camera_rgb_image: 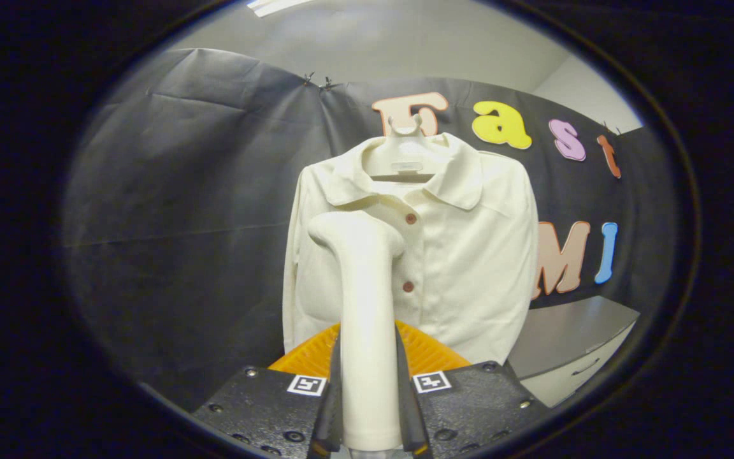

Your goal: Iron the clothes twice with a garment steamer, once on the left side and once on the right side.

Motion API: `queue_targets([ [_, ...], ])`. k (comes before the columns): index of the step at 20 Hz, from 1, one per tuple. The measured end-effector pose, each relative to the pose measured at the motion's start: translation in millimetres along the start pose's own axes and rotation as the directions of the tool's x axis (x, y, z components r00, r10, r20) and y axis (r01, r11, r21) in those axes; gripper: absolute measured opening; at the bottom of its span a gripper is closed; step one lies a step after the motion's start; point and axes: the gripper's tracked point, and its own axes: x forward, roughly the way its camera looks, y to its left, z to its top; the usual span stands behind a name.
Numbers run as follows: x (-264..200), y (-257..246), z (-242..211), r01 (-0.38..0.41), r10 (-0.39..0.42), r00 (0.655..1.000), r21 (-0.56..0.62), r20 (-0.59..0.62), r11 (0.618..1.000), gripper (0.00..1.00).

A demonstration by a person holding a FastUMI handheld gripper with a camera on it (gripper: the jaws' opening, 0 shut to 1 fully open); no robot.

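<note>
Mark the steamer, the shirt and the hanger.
steamer (pixel 367 319), gripper view, mid handle, clamped between the tongs (pixel 370 408).
shirt (pixel 469 268), gripper view, front panel right of the buttons.
hanger (pixel 405 153), gripper view, neck inside the collar.

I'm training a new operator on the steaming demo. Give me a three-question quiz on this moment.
1. True or false: the gripper is shut on the garment steamer.
2. The steamer's head stands before which part of the shirt? A) the side left of the buttons B) the collar C) the hem
3. What does the shirt hang on?

Key: 1 true. 2 A. 3 a hanger.
</note>
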Motion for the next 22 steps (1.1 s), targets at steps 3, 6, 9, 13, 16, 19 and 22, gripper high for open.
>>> queue_targets([
  [3, 27.2, 5.8, -23.8, 0.006, -0.006, 0.999, -0.016, -0.037, 1.0, 0.36],
  [6, 48.8, 11.3, -73.6, -0.011, 0.018, 0.989, 0.05, -0.147, 0.999, 0.36],
  [9, 59.1, 11.6, -109.2, 0.005, 0.01, 0.972, 0.061, -0.233, 0.998, 0.36],
  [13, 55.5, 15.0, -138.5, 0.042, -0.021, 0.955, 0.066, -0.295, 0.997, 0.35],
  [16, 49.4, 18.6, -161.2, 0.071, -0.045, 0.939, 0.062, -0.341, 0.996, 0.36],
  [19, 40.4, 24.2, -188.1, 0.093, -0.058, 0.916, 0.068, -0.396, 0.993, 0.36],
  [22, 28.0, 26.7, -215.3, 0.113, -0.063, 0.888, 0.083, -0.456, 0.99, 0.36],
])
